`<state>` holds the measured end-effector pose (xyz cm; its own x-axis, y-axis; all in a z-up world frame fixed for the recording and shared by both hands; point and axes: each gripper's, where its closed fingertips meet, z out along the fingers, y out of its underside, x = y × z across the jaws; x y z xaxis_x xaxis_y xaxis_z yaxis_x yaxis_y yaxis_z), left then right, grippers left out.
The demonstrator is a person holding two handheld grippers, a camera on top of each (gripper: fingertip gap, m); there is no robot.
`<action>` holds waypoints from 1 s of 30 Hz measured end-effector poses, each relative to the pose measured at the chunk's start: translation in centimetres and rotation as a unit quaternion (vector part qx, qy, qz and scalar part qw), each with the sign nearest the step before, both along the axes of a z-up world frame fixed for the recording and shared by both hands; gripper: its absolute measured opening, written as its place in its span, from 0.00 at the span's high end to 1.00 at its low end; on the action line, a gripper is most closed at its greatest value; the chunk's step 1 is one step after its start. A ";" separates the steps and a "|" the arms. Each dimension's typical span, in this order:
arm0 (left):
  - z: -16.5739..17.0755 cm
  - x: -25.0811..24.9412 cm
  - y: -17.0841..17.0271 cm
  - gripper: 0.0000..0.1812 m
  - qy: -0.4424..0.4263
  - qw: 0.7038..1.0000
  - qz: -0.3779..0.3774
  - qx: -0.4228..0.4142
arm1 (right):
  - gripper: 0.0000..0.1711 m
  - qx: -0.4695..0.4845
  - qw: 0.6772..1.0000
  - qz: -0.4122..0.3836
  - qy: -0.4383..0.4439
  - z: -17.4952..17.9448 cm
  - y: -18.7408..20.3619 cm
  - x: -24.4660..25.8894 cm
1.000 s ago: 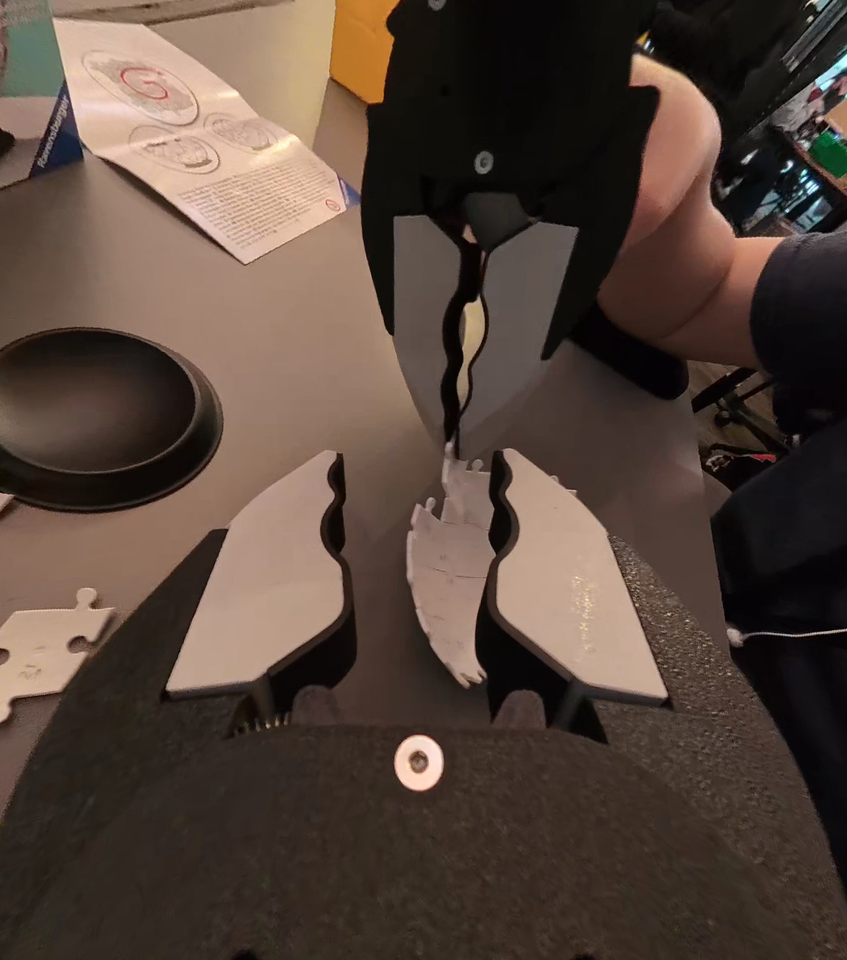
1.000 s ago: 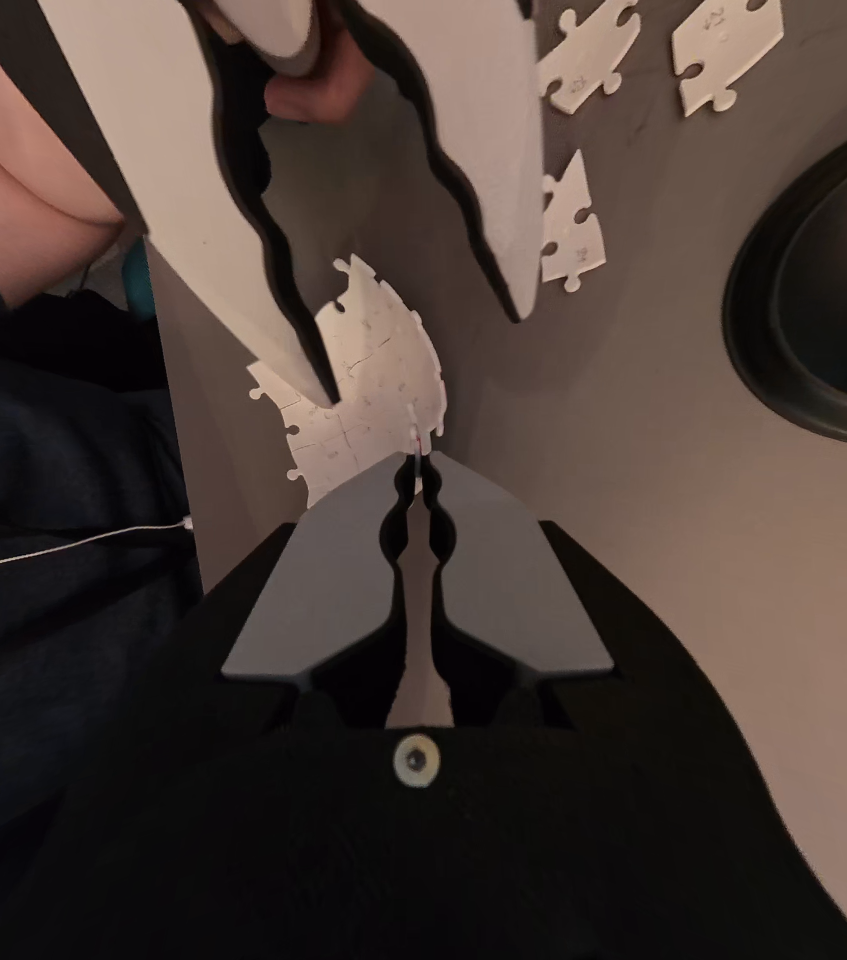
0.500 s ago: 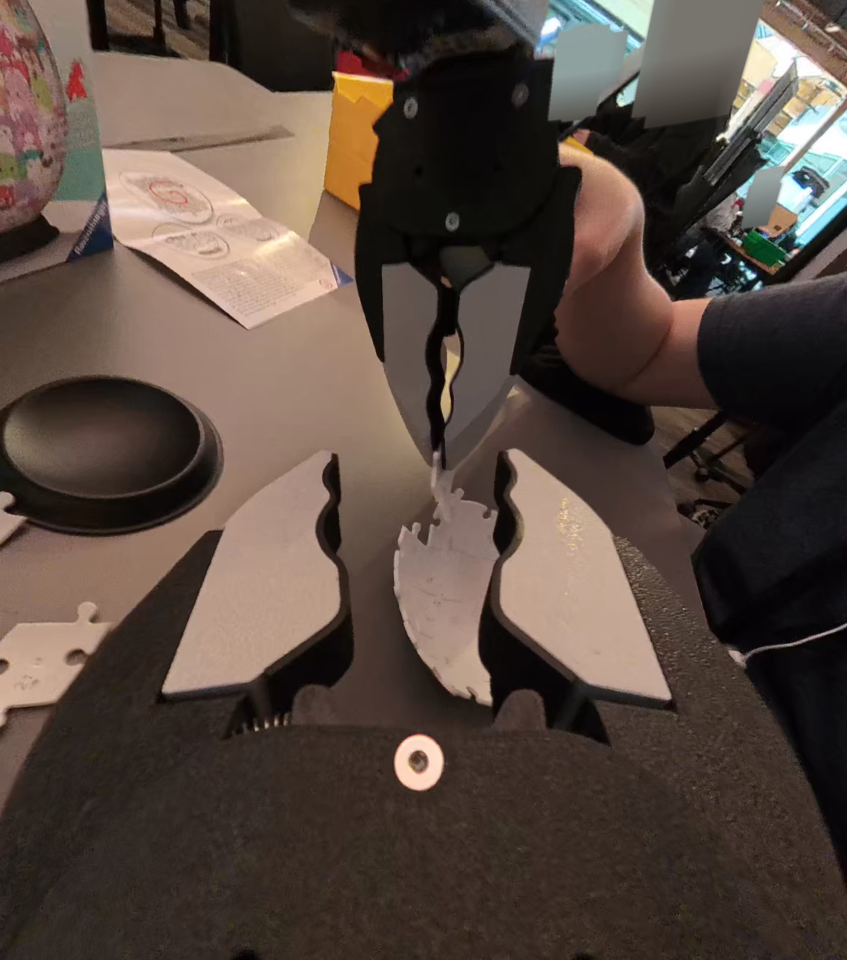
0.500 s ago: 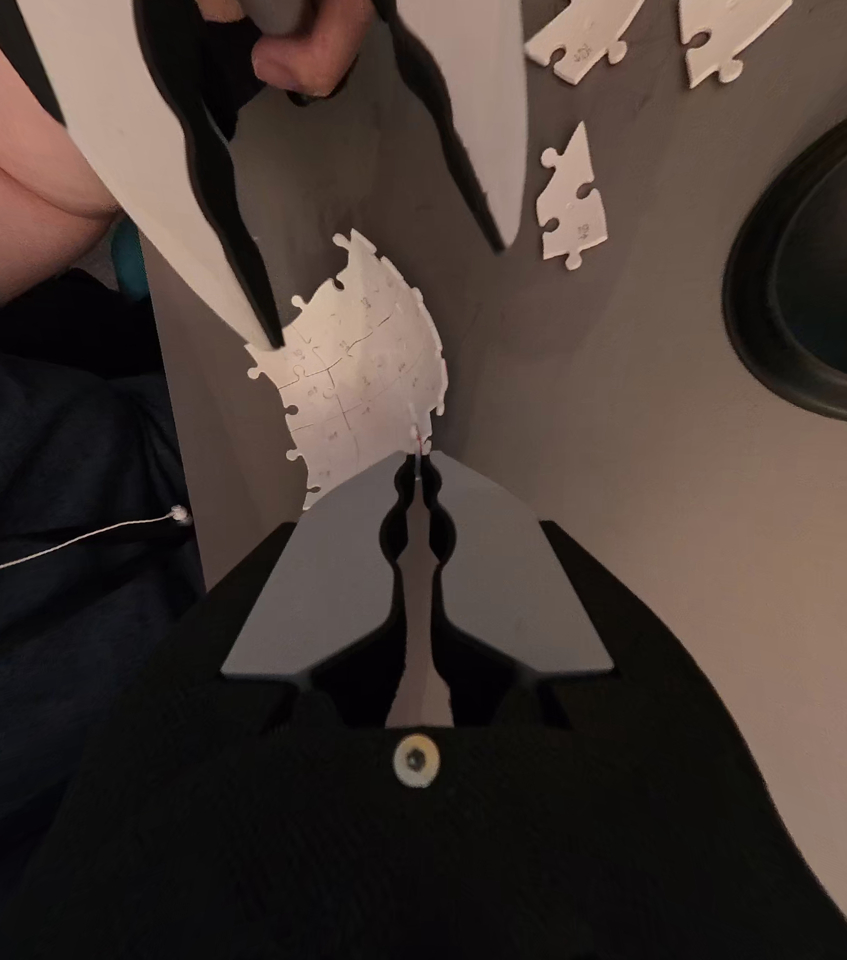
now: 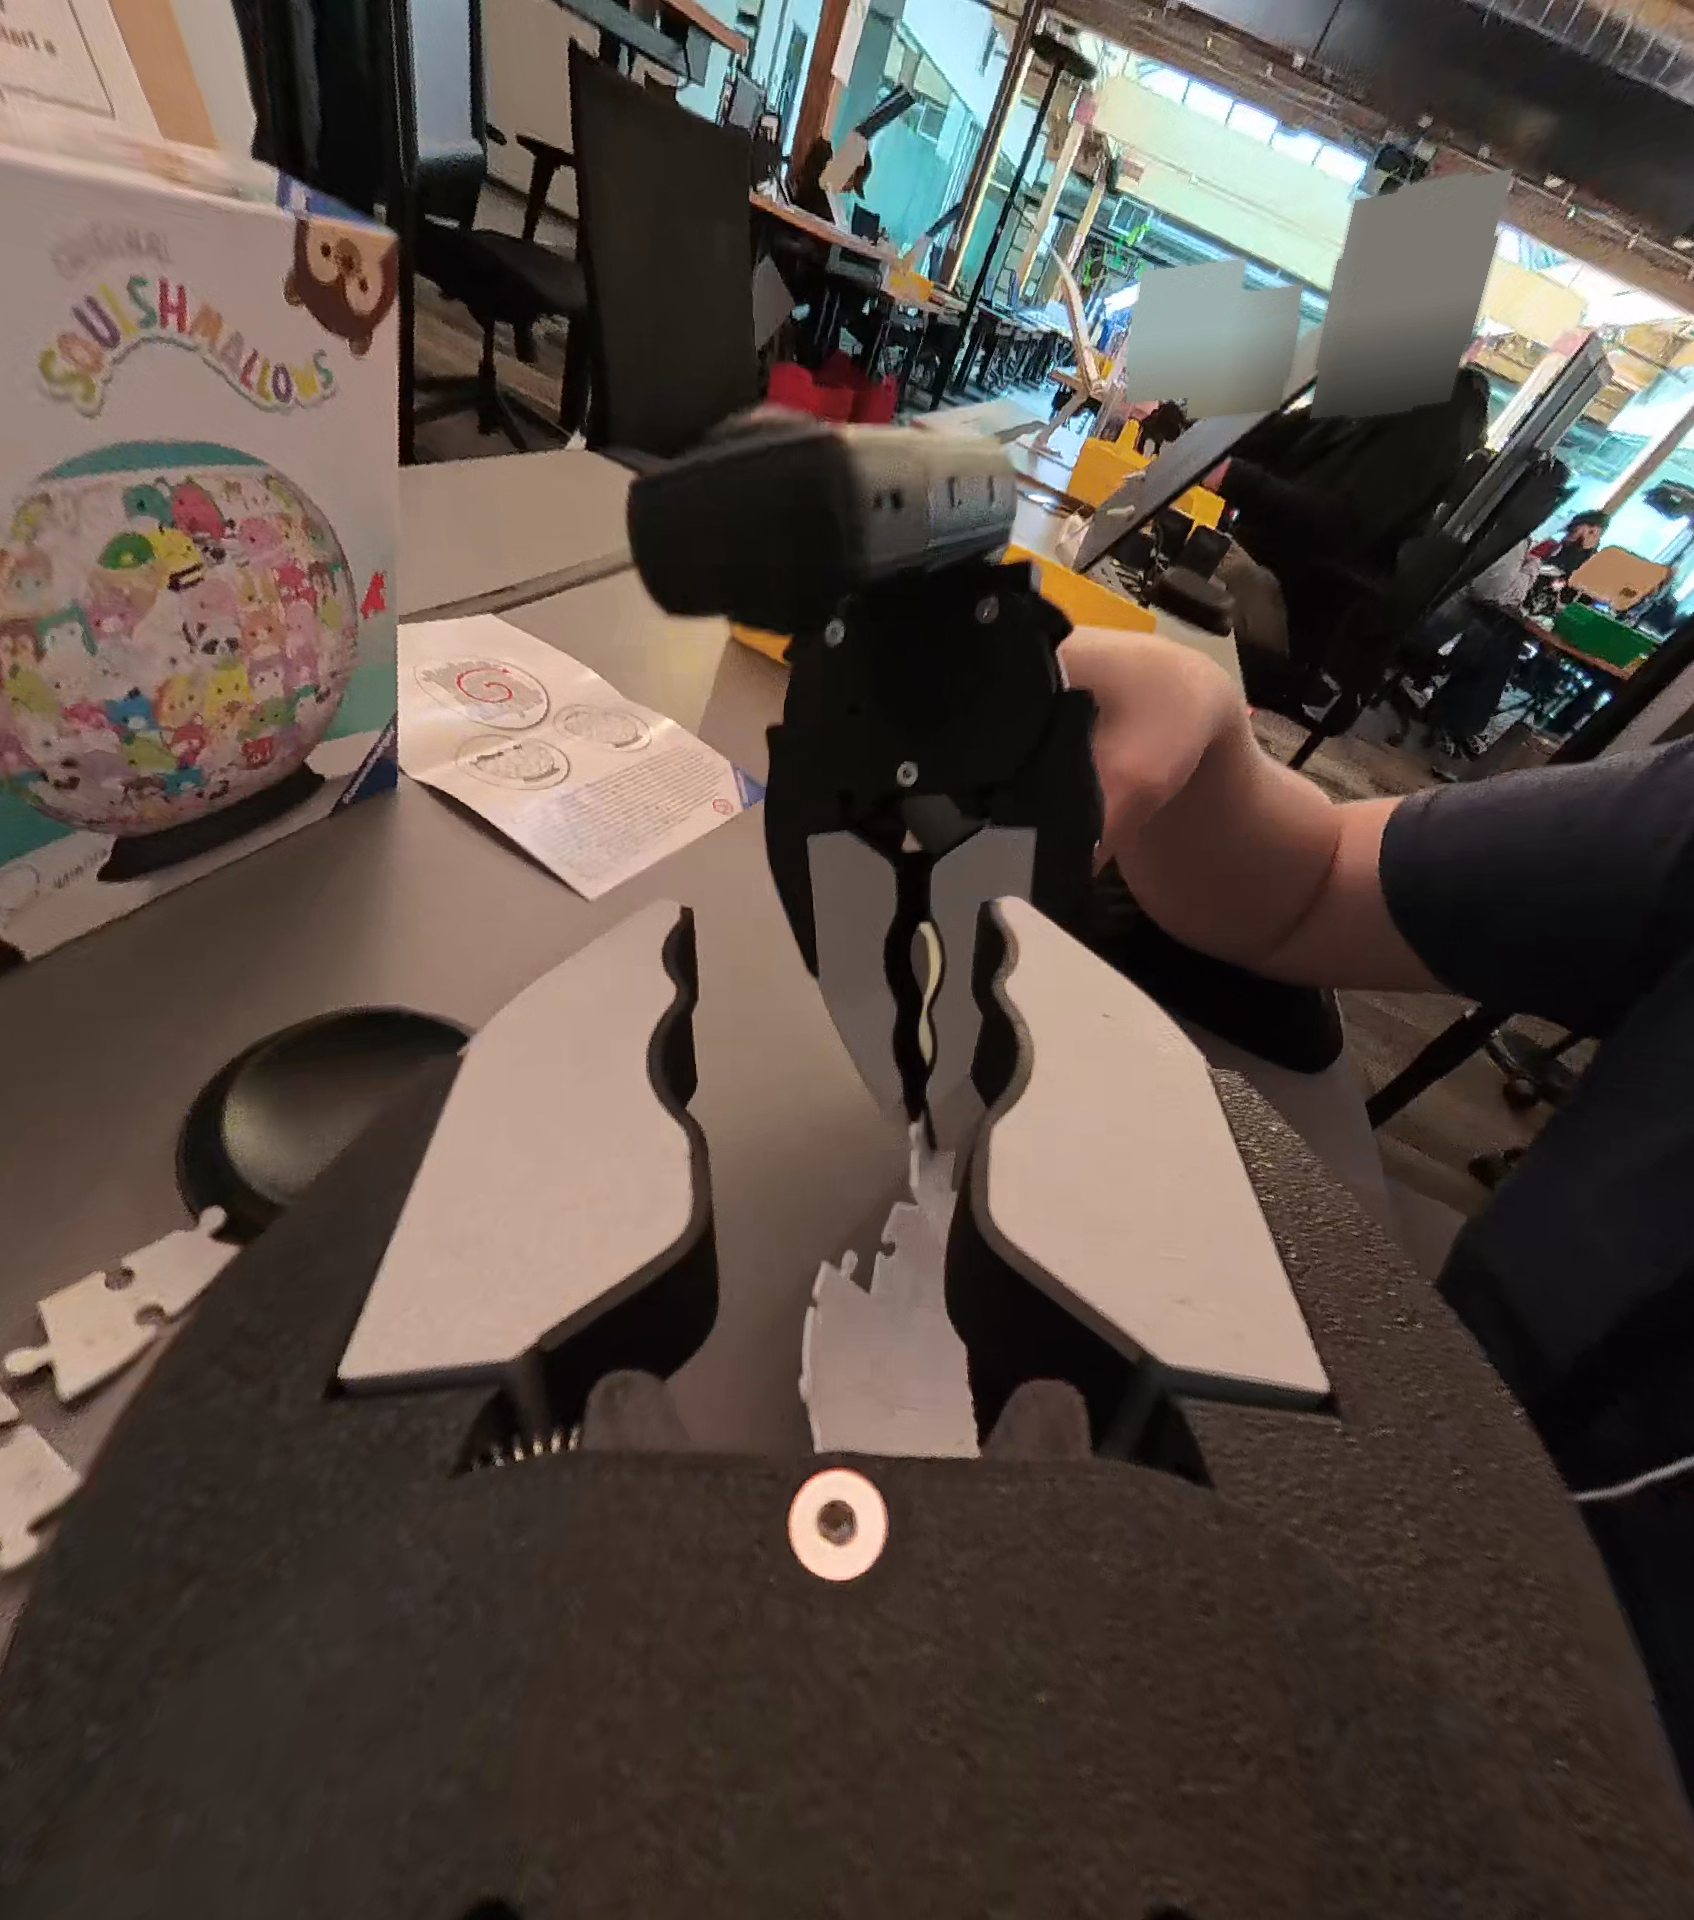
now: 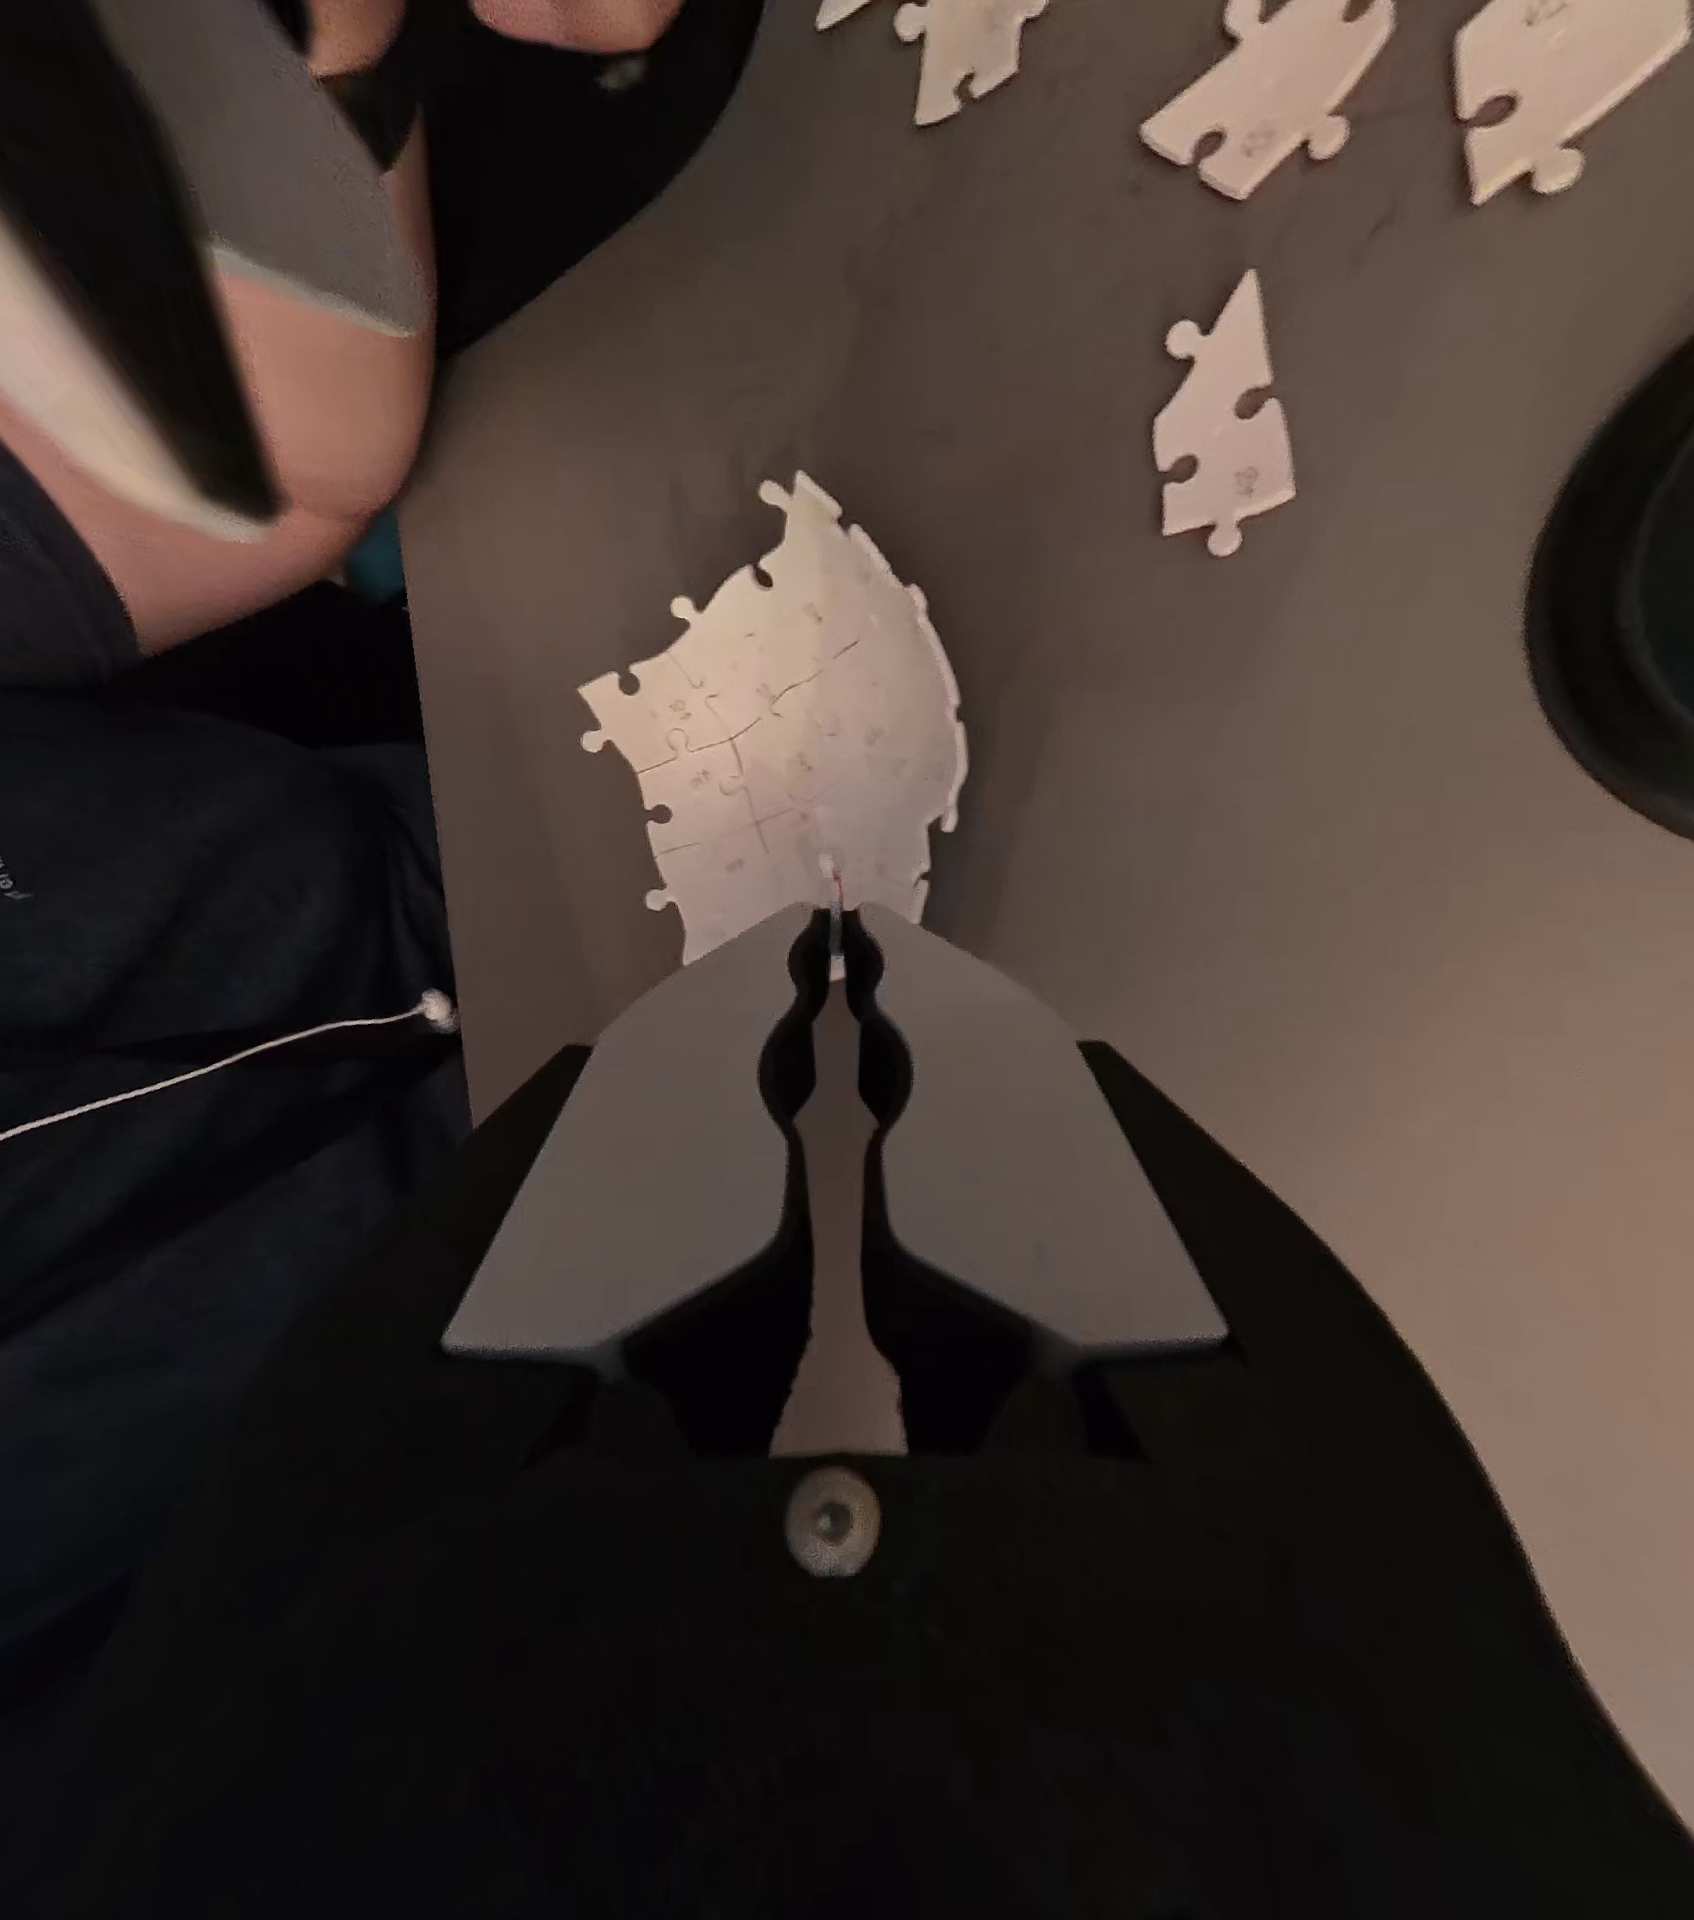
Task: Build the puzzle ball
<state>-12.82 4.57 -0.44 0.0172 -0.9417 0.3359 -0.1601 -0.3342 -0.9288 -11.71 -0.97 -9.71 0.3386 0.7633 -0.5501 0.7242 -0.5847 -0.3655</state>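
Above the grey table (image 6: pixel 1186 987), the right gripper (image 6: pixel 835 914) pinches the curved assembled section (image 6: pixel 791 738) — apparently by its edge; keep it steady while the left gripper (image 5: pixel 827 1081) — jaws spread — fetches a loose piece (image 6: pixel 1227 436).

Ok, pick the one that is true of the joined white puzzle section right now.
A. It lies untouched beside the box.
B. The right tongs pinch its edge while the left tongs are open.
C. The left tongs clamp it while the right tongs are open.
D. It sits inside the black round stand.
B: the right tongs are closed on the edge of the joined puzzle section, and the left tongs stand wide open around it.
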 end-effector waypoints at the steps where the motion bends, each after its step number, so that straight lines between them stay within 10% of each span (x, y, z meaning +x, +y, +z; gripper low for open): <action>1: -0.4 -0.2 -0.1 0.72 0.001 1.000 0.000 0.002 | 0.98 0.002 1.000 0.003 -0.002 0.1 -0.1 -0.1; 30: 0.1 -0.5 -1.2 0.73 -0.069 0.996 -0.052 0.017 | 0.98 0.041 0.998 0.005 -0.043 0.0 0.8 0.8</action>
<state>-13.31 3.35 -0.35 -0.1253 -0.9466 0.2969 -0.0625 -0.2912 -0.9546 -10.92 -0.22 -9.71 0.3732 0.8082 -0.4555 0.7606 -0.5477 -0.3486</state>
